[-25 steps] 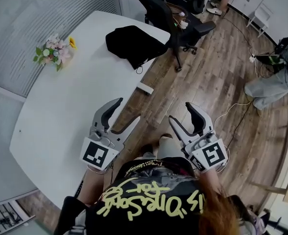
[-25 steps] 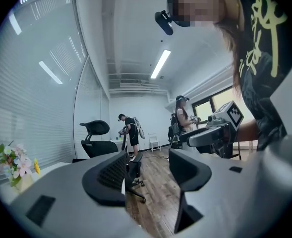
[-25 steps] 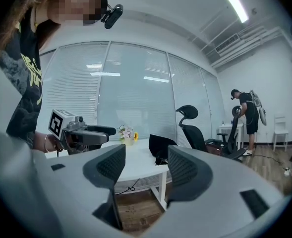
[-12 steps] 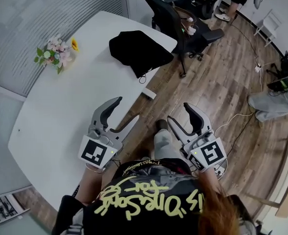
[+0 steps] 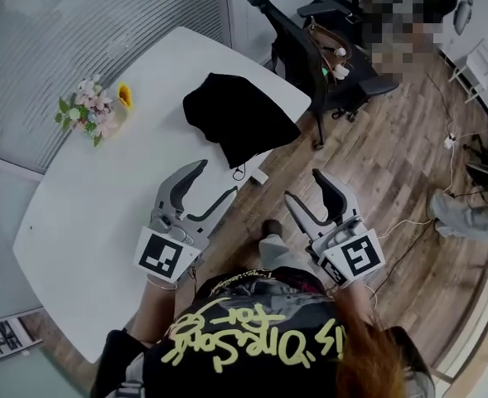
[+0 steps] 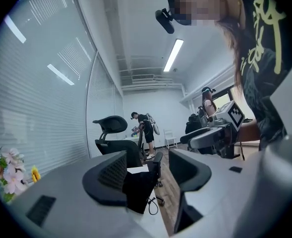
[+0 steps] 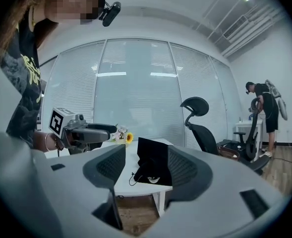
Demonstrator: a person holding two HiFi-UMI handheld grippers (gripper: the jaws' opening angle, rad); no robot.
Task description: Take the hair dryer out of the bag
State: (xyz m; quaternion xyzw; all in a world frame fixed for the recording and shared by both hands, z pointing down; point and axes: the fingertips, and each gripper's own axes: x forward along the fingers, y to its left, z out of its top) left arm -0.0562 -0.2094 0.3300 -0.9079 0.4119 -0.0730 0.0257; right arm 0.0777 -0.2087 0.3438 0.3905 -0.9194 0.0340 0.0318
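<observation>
Nothing is begun: the soft black fabric bag (image 5: pixel 242 116) is seen untouched at upper centre; the left tongs (image 5: pixel 215 181) and right tongs (image 5: pixel 303 187) are held wide, empty.

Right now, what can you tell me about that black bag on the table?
The bag is black and looks like soft cloth, slumped and lumpy as if something is inside. It lies on the white table, near its far end and close to the edge. A thin cord loops from its near corner at the table's edge. In the right gripper view, something pale peeks from its mouth; I can't tell what. Only the table touches it.
</observation>
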